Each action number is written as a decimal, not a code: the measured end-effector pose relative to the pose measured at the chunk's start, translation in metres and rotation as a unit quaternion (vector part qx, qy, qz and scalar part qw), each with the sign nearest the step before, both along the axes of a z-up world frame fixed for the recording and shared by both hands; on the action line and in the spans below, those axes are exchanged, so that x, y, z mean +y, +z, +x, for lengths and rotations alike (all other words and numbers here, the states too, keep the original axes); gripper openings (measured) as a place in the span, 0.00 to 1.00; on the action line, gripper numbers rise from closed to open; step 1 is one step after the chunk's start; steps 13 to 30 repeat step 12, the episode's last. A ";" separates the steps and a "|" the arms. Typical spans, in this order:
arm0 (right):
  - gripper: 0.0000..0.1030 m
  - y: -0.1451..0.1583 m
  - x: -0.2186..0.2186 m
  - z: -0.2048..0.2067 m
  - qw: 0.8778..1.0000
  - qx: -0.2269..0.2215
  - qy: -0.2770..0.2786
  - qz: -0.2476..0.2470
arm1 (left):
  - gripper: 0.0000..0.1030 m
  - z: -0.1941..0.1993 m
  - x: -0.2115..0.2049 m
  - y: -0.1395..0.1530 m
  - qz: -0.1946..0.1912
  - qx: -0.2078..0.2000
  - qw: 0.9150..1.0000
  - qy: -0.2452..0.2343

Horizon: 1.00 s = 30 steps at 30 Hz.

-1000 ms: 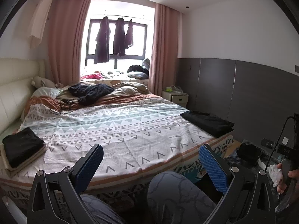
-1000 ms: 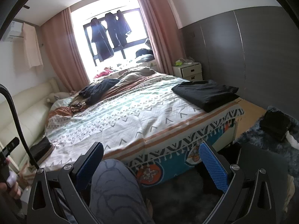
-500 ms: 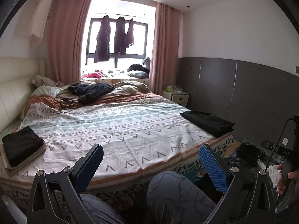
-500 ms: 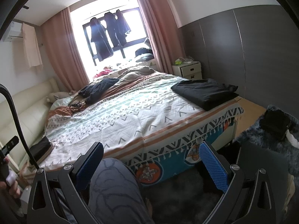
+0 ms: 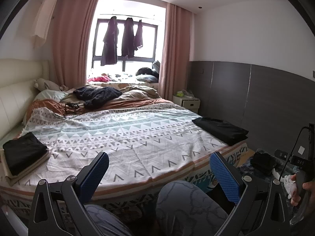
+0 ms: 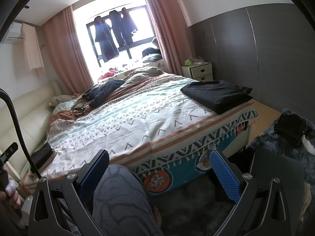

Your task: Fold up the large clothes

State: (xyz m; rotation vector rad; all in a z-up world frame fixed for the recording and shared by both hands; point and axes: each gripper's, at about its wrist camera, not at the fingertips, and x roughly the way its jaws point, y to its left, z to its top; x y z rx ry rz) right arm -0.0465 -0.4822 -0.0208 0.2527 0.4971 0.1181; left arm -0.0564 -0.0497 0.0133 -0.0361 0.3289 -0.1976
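A black garment (image 5: 221,130) lies folded flat at the right edge of the bed, toward the near corner, its layers stacked a little unevenly. Another black folded garment (image 5: 23,152) sits on a pale folded one (image 5: 27,170) at the near left corner. A dark knitted piece (image 5: 97,96) lies crumpled at the far end.

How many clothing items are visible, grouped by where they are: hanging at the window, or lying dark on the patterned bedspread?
Dark garments hanging at the window: 3
Black folded clothes on the bedspread: 2 (right edge, left stack)
Dark rumpled knit garment near the pillows: 1
Total: 6
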 end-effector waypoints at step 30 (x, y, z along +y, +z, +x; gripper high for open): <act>0.99 0.000 0.003 -0.002 1.000 -0.002 0.000 0.000 | 1.00 -0.015 -0.005 0.002 -0.002 -0.008 1.000 0.005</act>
